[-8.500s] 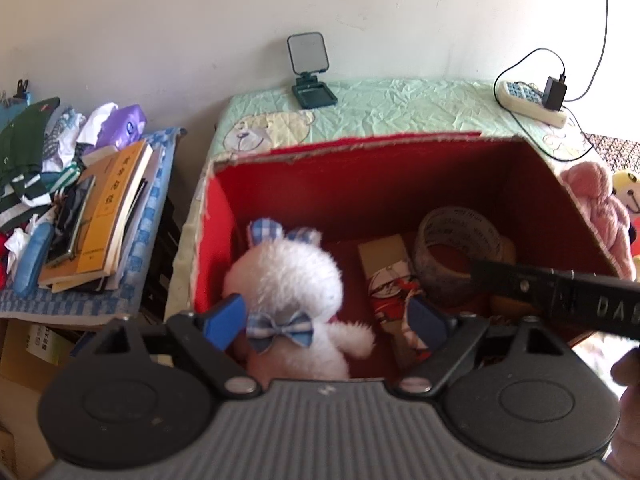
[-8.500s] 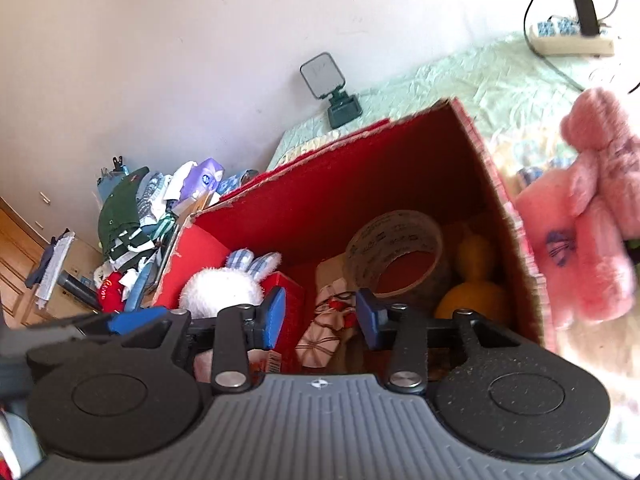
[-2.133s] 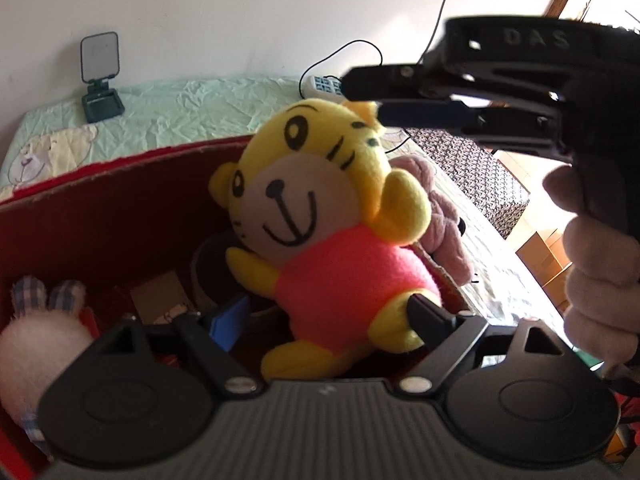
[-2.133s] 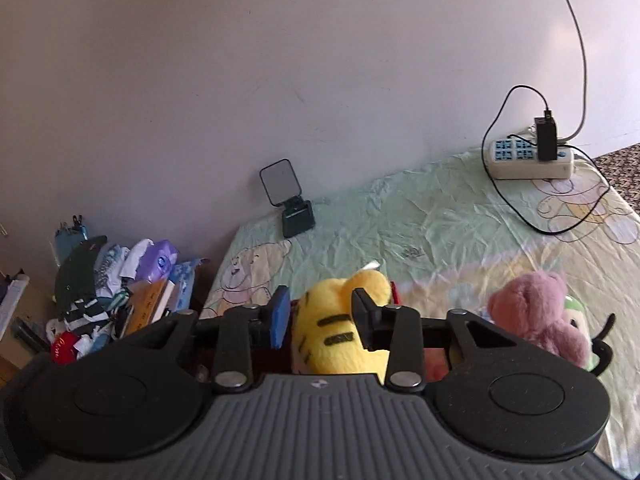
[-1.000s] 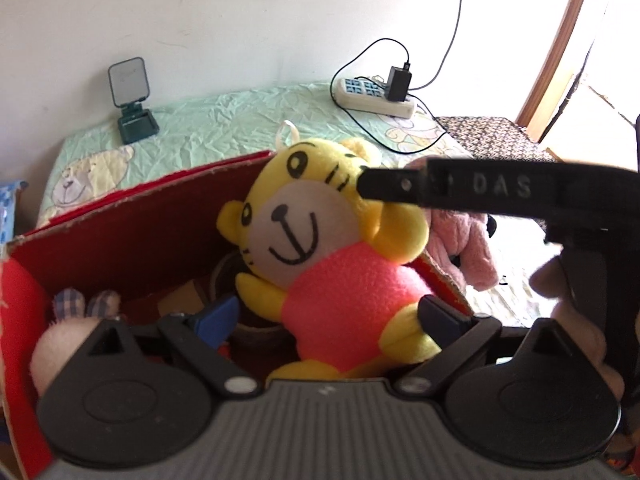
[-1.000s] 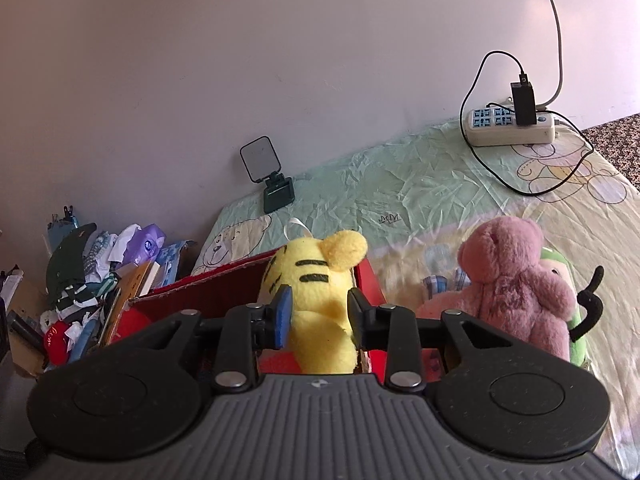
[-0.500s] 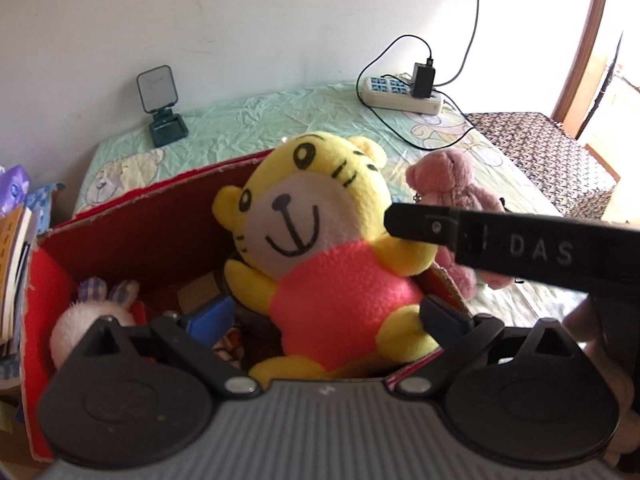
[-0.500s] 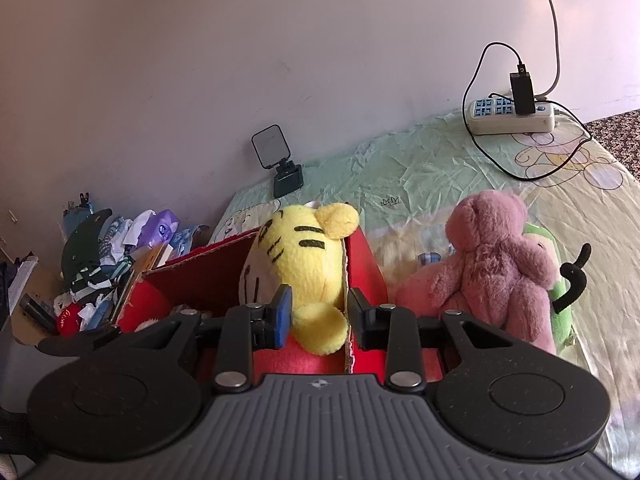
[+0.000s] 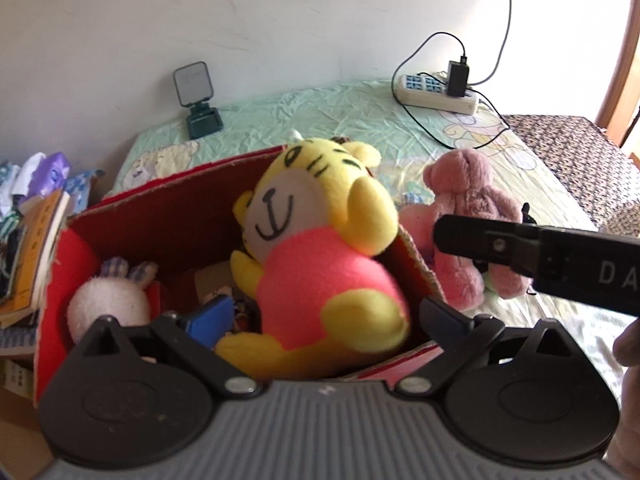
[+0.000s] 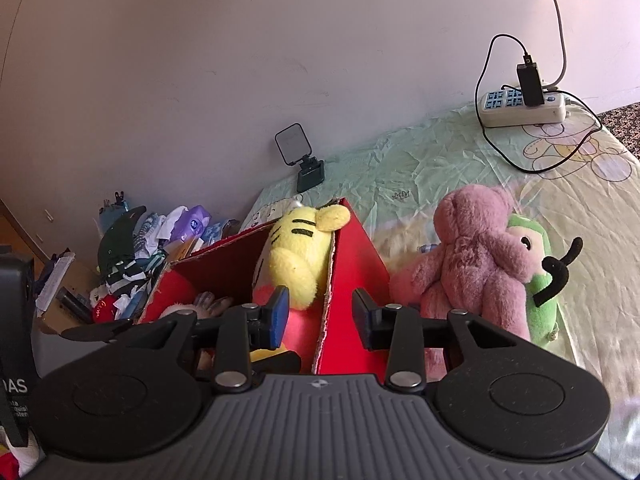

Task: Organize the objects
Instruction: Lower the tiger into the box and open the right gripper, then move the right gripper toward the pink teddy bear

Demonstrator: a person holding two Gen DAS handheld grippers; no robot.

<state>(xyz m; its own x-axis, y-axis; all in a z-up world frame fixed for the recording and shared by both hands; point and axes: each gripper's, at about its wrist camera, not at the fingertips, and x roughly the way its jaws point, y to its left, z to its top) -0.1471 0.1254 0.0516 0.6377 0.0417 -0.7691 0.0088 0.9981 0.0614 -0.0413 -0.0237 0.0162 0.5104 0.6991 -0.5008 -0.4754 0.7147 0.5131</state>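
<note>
A yellow tiger plush in a pink shirt (image 9: 320, 256) leans inside the red box (image 9: 168, 208), against its right wall. It also shows in the right wrist view (image 10: 298, 256). My left gripper (image 9: 324, 316) is open around the tiger's lower body, touching or not I cannot tell. My right gripper (image 10: 320, 316) is open and empty, above the box's right wall (image 10: 352, 280). A white bunny plush (image 9: 108, 304) lies in the box at the left. A pink bear plush (image 10: 468, 264) and a green plush (image 10: 536, 272) sit on the bed right of the box.
A power strip with cable (image 9: 436, 90) and a small stand mirror (image 9: 196, 96) are at the bed's far side by the wall. Books and clothes (image 9: 32, 216) pile up left of the box. A patterned seat (image 9: 580, 152) stands at the right.
The right gripper has let go of the tiger, opened wider and drawn back to the right. The tiger has sunk and tilted right inside the box. The left view has pulled back.
</note>
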